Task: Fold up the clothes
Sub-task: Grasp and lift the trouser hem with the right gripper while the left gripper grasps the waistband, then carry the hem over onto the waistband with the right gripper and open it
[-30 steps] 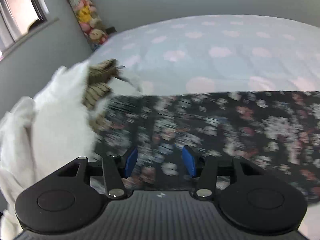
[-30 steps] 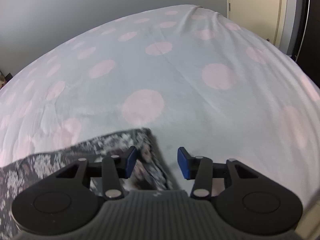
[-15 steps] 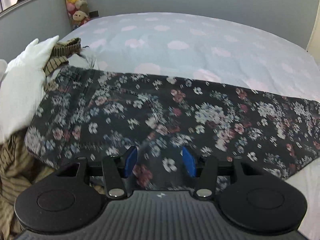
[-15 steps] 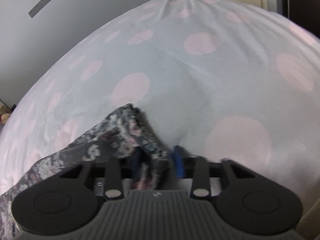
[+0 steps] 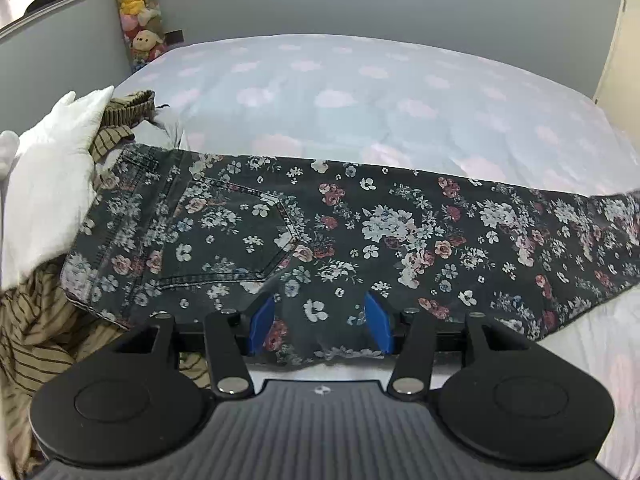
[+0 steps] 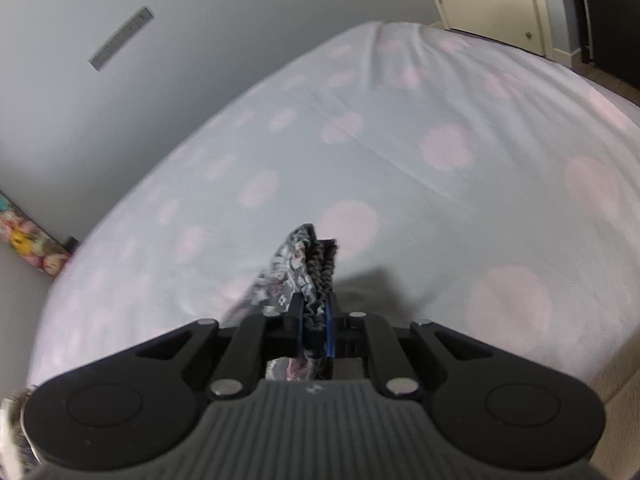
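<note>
Soft daylight, fisheye-bent edges; right wrist view motion-blurred.

The right gripper [image 6: 315,322], open beside the hem a second ago, is now closing on the bunched end of the floral trousers [image 6: 298,270], the cloth pinched between its pads and raised off the bedsheet [image 6: 400,168]; in the left wrist view the trousers [image 5: 360,236], earlier blurred, now lie sharp and spread out, with more of the striped garment [image 5: 36,328] showing.

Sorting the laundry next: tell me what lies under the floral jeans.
Under the floral jeans: the dotted bedsheet, and at their waist end a striped garment. Anything else beneath is covered.
</note>
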`<state>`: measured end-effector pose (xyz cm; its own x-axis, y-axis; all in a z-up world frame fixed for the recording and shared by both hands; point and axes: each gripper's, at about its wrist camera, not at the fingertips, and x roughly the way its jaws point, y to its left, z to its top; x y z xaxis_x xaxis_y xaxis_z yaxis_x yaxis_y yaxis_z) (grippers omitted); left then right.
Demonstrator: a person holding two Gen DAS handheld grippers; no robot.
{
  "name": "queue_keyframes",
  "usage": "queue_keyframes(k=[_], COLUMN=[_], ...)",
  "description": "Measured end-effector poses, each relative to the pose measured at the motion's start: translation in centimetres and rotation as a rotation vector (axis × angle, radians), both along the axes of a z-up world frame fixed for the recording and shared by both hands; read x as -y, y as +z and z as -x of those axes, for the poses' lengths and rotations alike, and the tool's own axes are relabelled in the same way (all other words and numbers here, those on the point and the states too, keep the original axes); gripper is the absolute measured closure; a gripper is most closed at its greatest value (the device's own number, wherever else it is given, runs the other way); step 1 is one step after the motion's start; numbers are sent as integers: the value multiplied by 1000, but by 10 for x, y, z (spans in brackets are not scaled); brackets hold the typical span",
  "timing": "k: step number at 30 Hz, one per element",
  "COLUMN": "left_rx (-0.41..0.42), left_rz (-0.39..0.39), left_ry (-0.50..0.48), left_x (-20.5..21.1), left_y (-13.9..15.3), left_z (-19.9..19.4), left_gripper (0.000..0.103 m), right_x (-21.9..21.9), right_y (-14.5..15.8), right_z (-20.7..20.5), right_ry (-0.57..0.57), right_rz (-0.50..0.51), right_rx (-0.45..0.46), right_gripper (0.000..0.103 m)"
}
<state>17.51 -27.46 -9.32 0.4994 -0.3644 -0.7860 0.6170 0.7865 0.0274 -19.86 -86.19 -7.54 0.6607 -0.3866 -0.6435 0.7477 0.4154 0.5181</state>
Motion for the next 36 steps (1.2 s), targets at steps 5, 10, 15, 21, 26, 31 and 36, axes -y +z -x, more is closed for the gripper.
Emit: queue_keyframes(k=[5,10,15,21,26,31,36], left_rx=[37,67,65,35,20,7,-5], left_rz=[-20,-21,-9,33,54,82,85], left_ry=[-39,-47,-38,-48,-54,-69,-65], left_x=[-21,-54,-95,-134,-153,-158,-163], left_y=[23,49,68,78,75,62,41], left_z=[-3,-14,-30,-52,-78,-103,-127], left_gripper=[55,55,55,55,56,56,56], right_x=[-41,-97,-171,-271,-357,-435,-497], right_y=[60,122,178,207,200,157,90], right_z=[-30,-73,-133,-225,-305,-377,-444], right_ry=[80,169,288,441,554,674,796], right_rz=[40,82,130,142,119,44,2], right_rx=[95,179,246,299,321,298,202], right_gripper=[91,92,92,92,92,92,92])
